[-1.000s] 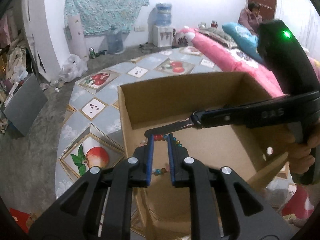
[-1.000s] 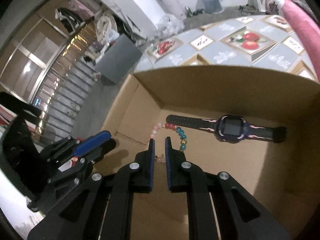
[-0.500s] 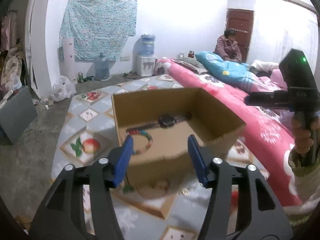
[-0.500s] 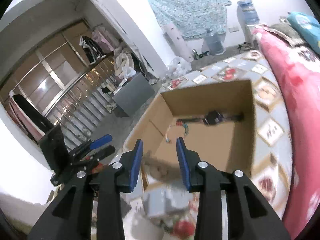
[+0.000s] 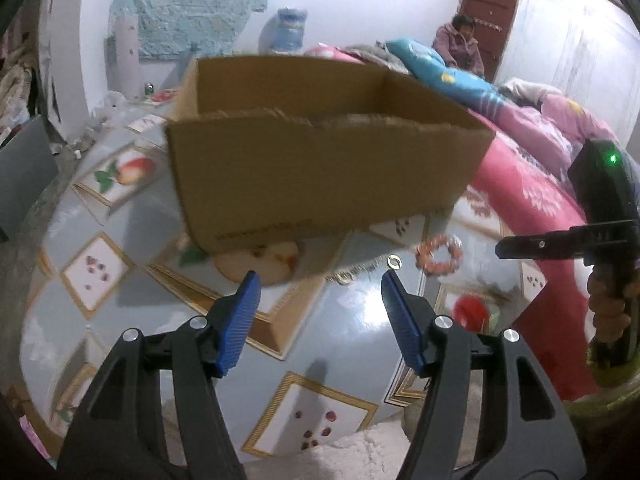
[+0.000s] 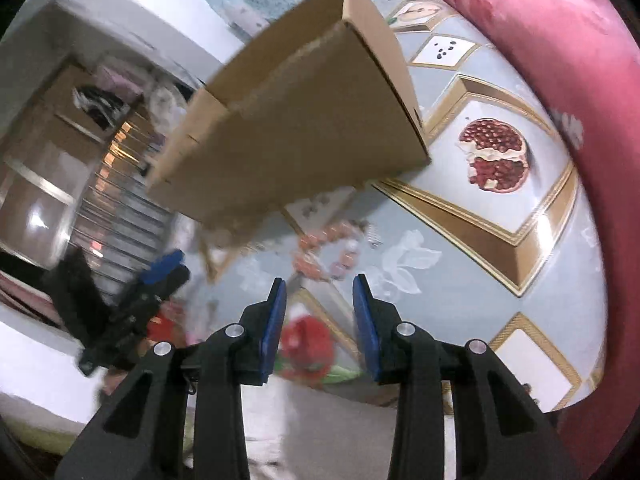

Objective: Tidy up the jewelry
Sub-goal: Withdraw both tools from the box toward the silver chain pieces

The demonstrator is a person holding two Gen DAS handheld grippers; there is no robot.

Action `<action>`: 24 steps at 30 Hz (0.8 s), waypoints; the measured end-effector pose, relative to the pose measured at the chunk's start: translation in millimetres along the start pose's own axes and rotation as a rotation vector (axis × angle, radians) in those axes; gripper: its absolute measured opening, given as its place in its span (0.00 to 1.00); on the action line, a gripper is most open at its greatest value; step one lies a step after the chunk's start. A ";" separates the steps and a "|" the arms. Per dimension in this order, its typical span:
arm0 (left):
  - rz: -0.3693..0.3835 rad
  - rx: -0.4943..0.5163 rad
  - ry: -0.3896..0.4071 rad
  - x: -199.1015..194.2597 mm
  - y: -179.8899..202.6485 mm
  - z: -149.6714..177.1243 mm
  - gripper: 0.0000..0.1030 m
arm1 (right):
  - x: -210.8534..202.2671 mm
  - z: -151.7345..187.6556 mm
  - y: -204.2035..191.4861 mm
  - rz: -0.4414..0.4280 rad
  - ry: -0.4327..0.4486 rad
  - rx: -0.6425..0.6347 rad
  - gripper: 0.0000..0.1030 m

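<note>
Both tools withdrawn from cardboard box (image 5: 320,176), box contents now hidden, left tool (image 5: 320,320) opening, empty, right tool (image 6: 319,322) narrowly parted, empty, blurred orange-pink bead bracelet (image 5: 439,255) near tabletop (image 5: 120,320) edge.

surface (image 5: 360,332): round table under a grey-blue cloth printed with gold-framed fruit pictures
box (image 5: 320,176): open cardboard box, standing toward the middle of the surface
bracelet (image 5: 439,255): ring of orange-pink beads, lying flat near the box's front corner, toward the pink bed-side edge
ring (image 5: 394,261): small, just beside the bracelet
</note>
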State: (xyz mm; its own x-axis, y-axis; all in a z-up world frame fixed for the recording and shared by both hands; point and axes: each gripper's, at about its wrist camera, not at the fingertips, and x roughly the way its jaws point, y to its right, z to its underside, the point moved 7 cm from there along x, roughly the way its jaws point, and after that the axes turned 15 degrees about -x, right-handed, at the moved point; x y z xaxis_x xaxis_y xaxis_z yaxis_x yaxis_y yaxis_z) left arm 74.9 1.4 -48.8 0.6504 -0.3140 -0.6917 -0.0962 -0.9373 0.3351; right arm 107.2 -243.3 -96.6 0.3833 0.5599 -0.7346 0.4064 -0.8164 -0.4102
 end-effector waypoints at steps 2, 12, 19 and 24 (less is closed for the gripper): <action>-0.026 0.038 0.001 8.2 1.9 4.7 0.58 | 3.3 -0.2 -1.9 0.081 -0.013 -0.060 0.33; -0.095 0.030 -0.038 38.5 1.2 24.1 0.62 | 16.6 -19.3 -13.5 0.247 -0.004 -0.235 0.22; -0.156 0.084 -0.006 46.6 5.4 31.5 0.67 | 34.9 -16.6 -37.2 0.222 -0.026 -0.343 0.22; -0.154 0.082 0.005 48.8 6.3 32.4 0.71 | 53.9 -15.5 -58.5 0.266 -0.056 -0.483 0.22</action>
State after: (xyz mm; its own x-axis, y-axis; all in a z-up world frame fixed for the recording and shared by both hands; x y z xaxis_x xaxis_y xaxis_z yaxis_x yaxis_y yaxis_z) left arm 81.6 -24.7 -101.1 0.6657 -0.1649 -0.7278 -0.0556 -0.9835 0.1719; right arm 117.0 -163.2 -103.7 0.4852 0.3239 -0.8122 0.6411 -0.7634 0.0786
